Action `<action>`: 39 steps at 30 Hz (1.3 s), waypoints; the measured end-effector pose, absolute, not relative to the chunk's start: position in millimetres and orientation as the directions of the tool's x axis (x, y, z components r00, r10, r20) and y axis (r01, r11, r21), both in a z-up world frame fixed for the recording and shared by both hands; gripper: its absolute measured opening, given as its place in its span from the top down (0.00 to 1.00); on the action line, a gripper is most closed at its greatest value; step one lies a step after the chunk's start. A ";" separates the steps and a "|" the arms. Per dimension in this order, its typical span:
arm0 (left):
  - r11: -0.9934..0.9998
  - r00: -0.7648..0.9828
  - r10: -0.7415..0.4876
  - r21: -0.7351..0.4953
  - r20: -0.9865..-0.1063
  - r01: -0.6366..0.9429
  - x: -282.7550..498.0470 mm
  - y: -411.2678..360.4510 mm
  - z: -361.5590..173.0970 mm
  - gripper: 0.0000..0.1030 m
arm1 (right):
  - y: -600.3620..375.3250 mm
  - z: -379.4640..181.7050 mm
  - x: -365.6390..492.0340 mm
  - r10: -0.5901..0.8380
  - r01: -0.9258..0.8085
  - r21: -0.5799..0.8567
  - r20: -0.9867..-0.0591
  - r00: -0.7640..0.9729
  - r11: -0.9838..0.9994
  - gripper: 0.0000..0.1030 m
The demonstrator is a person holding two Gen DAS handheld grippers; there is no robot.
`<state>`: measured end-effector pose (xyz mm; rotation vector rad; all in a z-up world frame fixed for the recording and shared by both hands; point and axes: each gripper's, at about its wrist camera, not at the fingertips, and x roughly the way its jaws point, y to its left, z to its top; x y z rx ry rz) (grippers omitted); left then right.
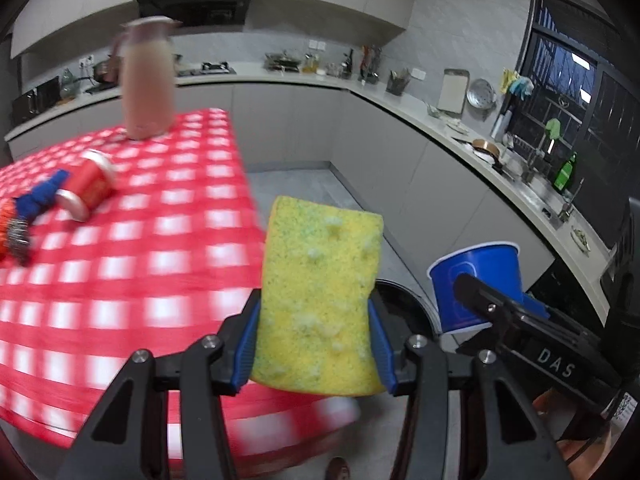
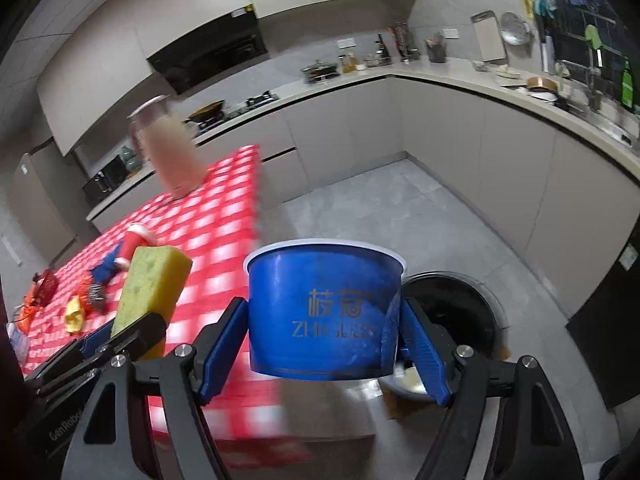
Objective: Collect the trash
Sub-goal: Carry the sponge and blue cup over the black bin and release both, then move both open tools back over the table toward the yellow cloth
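Observation:
My left gripper (image 1: 316,344) is shut on a yellow sponge (image 1: 320,292) and holds it upright past the table's right edge, above the floor. The sponge also shows in the right wrist view (image 2: 154,280). My right gripper (image 2: 324,340) is shut on a blue paper cup (image 2: 324,312), upright, held to the right of the sponge; the cup also shows in the left wrist view (image 1: 476,284). A round black trash bin (image 2: 456,308) stands open on the floor just beyond and below the cup, partly hidden by it. A red can (image 1: 90,184) lies on the table.
The table has a red checked cloth (image 1: 132,264). On it stand a tall pink jug (image 1: 146,80), a blue cloth scrap (image 1: 40,196), a steel scourer (image 1: 18,240) and small yellow and red scraps (image 2: 74,312). Grey kitchen counters (image 2: 500,92) run along the back and right.

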<state>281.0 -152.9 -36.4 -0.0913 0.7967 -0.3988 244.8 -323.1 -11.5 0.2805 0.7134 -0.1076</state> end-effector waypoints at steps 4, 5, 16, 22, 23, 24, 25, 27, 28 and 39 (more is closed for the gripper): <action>0.916 0.596 -0.392 -0.239 -0.701 0.321 285.0 -203.4 -56.3 0.51 | -384.2 -26.6 243.0 -0.014 0.212 0.208 -0.682 0.731 0.955 0.24; 0.917 0.587 -0.390 -0.239 -0.710 0.320 286.9 -214.0 -63.4 0.51 | -399.3 -33.7 244.2 -0.014 0.218 0.209 -0.689 0.724 0.953 0.24; 0.941 0.491 -0.316 -0.205 -0.812 0.268 311.0 -277.0 -146.3 0.49 | -466.0 -126.5 287.5 0.066 0.197 0.242 -0.774 0.629 0.950 0.24; 0.949 0.437 -0.293 -0.204 -0.850 0.239 329.2 -293.6 -177.2 0.34 | -487.8 -167.0 312.8 0.099 0.183 0.249 -0.807 0.582 0.951 0.21; 0.951 0.424 -0.288 -0.204 -0.859 0.234 332.2 -295.2 -180.6 0.27 | -491.9 -171.3 316.7 0.102 0.185 0.250 -0.812 0.575 0.950 0.20; 0.954 0.412 -0.278 -0.199 -0.868 0.224 334.7 -295.9 -183.0 0.26 | -495.4 -173.0 318.6 0.100 0.191 0.252 -0.813 0.574 0.949 0.19; 0.958 0.412 -0.268 -0.193 -0.871 0.214 336.7 -297.3 -181.4 0.26 | -498.7 -172.7 319.9 0.098 0.198 0.254 -0.812 0.575 0.947 0.19; 0.963 0.445 -0.259 -0.193 -0.857 0.189 335.1 -294.4 -168.2 0.26 | -505.2 -166.1 320.4 0.087 0.212 0.256 -0.805 0.587 0.943 0.19; 0.964 0.474 -0.258 -0.190 -0.842 0.187 332.0 -291.3 -154.3 0.26 | -507.9 -158.8 318.2 0.075 0.222 0.256 -0.795 0.602 0.941 0.19; 0.951 0.593 -0.302 -0.189 -0.747 0.246 292.4 -235.7 -19.9 0.26 | -471.8 -65.7 297.8 0.058 0.204 0.270 -0.721 0.690 0.941 0.19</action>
